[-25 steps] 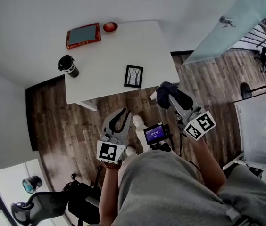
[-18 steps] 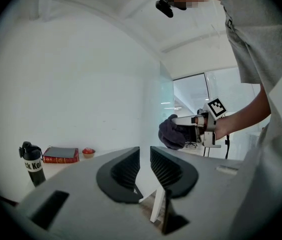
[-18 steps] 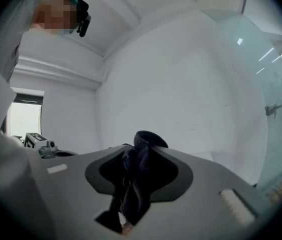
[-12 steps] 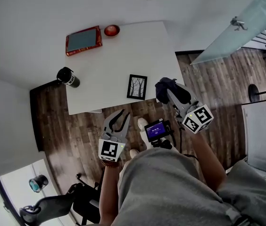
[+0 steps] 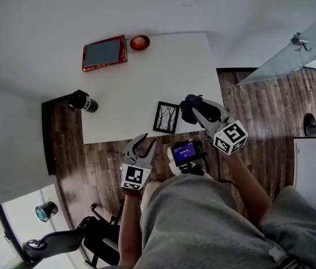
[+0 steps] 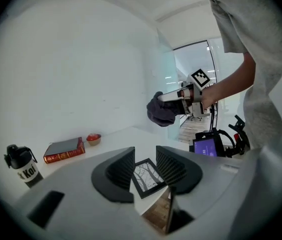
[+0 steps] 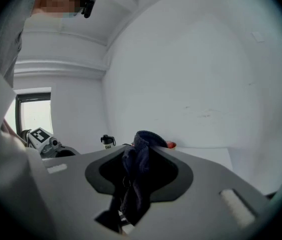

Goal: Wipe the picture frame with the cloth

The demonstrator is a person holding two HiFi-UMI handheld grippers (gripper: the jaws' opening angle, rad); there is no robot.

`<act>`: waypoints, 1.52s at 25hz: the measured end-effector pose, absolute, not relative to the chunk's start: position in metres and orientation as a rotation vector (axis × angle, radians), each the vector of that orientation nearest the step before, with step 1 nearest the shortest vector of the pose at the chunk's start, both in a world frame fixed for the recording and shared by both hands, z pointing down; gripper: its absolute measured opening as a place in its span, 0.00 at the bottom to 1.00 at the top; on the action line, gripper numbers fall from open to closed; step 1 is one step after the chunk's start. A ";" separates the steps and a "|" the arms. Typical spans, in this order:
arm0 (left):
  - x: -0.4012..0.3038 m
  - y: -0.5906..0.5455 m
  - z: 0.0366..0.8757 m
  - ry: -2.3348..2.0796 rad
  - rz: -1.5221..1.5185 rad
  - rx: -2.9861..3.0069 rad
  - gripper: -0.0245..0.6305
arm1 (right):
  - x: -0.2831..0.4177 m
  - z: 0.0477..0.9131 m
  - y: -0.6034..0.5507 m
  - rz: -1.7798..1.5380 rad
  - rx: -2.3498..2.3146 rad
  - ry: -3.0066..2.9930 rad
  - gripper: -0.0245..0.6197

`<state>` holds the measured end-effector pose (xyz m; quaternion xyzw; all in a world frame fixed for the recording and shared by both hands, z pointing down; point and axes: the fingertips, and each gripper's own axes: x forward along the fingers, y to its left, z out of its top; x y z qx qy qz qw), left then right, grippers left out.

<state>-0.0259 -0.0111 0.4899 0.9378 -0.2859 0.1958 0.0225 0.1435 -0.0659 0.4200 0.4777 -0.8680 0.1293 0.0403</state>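
Observation:
A small black picture frame with a tree drawing lies flat near the front edge of the white table. My right gripper is shut on a dark blue cloth, which hangs just right of the frame over the table's edge. The cloth fills the right gripper jaws. My left gripper hovers over the floor just short of the table, pointing at the frame. The left gripper jaws have just been opening, with nothing between them.
At the table's back lie a red-edged book and a small red bowl. A black bottle stands at the left end. A device with a blue screen hangs at the person's front. A glass door is at the right.
Both grippers have moved forward toward the table. The cloth now hangs beside the frame at the table's edge. The left jaws stand a little wider apart.

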 end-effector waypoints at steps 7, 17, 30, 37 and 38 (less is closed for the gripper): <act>-0.010 -0.025 0.534 -0.896 0.728 2.837 0.32 | 0.144 0.465 -0.104 0.352 1.202 -2.631 0.24; -0.002 -0.035 0.618 -0.826 0.992 2.747 0.50 | 0.116 0.552 -0.128 0.077 0.834 -2.535 0.24; 0.031 -0.045 0.678 -1.067 0.814 2.490 0.85 | 0.124 0.591 -0.138 0.212 0.961 -2.533 0.24; 0.043 -0.041 0.715 -1.043 0.934 2.383 0.96 | 0.125 0.588 -0.139 0.249 1.026 -2.529 0.24; 0.043 -0.041 0.718 -1.019 0.963 2.391 0.91 | 0.125 0.586 -0.139 0.249 1.031 -2.531 0.24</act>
